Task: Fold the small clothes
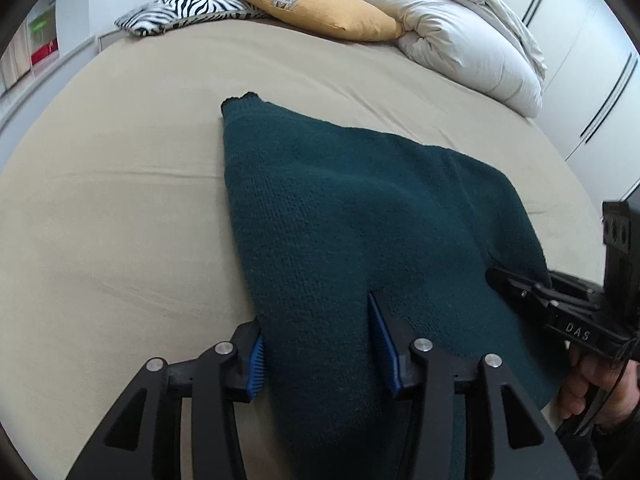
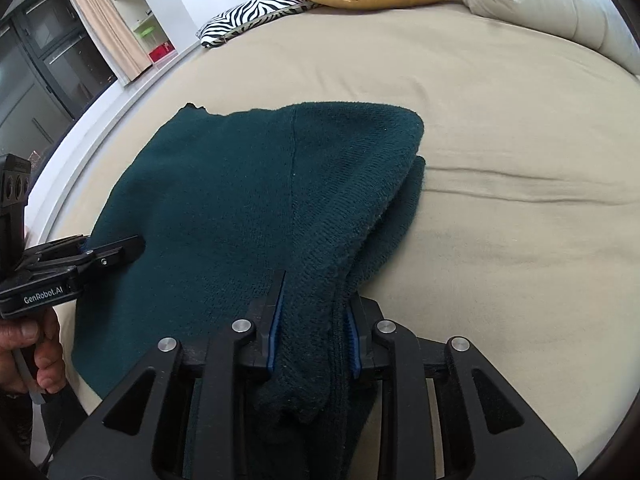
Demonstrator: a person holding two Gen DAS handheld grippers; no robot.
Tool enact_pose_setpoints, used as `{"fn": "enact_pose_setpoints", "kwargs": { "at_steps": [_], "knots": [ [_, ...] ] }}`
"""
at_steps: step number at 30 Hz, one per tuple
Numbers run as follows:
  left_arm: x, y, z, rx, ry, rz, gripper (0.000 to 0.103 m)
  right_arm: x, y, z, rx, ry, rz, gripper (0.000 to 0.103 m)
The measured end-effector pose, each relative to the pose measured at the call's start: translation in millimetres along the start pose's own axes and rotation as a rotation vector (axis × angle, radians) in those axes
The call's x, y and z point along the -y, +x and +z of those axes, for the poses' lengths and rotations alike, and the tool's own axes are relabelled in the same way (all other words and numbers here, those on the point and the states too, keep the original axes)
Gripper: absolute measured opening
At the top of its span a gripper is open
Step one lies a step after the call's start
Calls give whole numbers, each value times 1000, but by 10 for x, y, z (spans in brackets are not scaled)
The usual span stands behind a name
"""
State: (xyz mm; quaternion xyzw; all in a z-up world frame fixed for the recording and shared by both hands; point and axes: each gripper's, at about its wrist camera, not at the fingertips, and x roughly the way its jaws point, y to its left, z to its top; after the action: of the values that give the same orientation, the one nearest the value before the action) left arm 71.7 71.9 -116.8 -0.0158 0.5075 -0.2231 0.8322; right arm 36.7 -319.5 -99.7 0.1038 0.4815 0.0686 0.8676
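Sweater (image 2: pixel 240 200) hem hidden between both tongs

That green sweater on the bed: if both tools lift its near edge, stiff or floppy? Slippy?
Probably floppy: the sweater already bunches into soft layered folds at its right side, so the far part would likely sag and trail. Likely not slippery: the coarse knit should catch on the ribbed blue pads of the right tool. It looks thick, so perhaps fairly heavy for cloth.
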Motion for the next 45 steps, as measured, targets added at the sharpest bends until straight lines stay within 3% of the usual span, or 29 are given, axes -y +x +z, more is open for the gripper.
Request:
{"fn": "enact_pose_setpoints", "kwargs": {
  "at_steps": [4, 10, 12, 16, 20, 23, 24, 25, 26, 27, 30, 32, 34, 37, 39, 42, 43, 45],
  "knots": [
    [-82, 22, -30, 11, -28, -34, 54, 174, 63, -59, 15, 47, 81, 24],
    [-154, -75, -67, 17, -92, -79, 57, 449, 37, -51, -30, 251, 314, 33],
    [-129, -154, -63, 19, -101, -63, 60, 545, -127, -12, 7, 302, 277, 44],
    [-6, -422, -46, 82, -88, 40, 59, 803, -483, 171, 142, 407, 213, 45],
    [246, -703, 24, 204, -49, 49, 59, 620, -484, 429, 135, 304, 282, 45],
    [425, -569, 66, 191, 5, -5, 59, 420, -350, 437, 96, 244, 354, 43],
    [471, -421, 76, 161, 21, 11, 59, 379, -241, 473, 74, 237, 367, 43],
    [473, -320, 82, 140, 23, 17, 59, 339, -131, 532, 44, 236, 366, 43],
    [453, -187, 73, 118, 15, 21, 58, 345, 29, 564, 4, 250, 338, 33],
    [424, -104, 68, 110, 6, 24, 57, 380, 175, 596, -23, 272, 302, 16],
    [422, -21, 127, 106, 17, 24, 58, 540, 350, 697, -3, 326, 271, 2],
    [436, 14, 139, 101, 31, 31, 58, 610, 437, 750, -1, 360, 262, 2],
    [424, -4, 118, 109, 27, 31, 58, 583, 420, 806, 8, 360, 195, 6],
    [408, -147, 11, 134, -9, 7, 58, 575, 145, 762, 66, 348, 97, 13],
    [412, -299, -60, 158, -32, 4, 59, 670, -61, 693, 108, 369, 102, 14],
    [471, -554, -133, 230, -23, 37, 73, 591, -531, 490, 198, 311, 87, 16],
    [497, -669, -166, 266, -16, 57, 82, 511, -694, 410, 228, 274, 77, 16],
    [567, -928, -254, 352, 4, 94, 94, 269, -1020, 245, 293, 186, 45, 24]
  ]
}}
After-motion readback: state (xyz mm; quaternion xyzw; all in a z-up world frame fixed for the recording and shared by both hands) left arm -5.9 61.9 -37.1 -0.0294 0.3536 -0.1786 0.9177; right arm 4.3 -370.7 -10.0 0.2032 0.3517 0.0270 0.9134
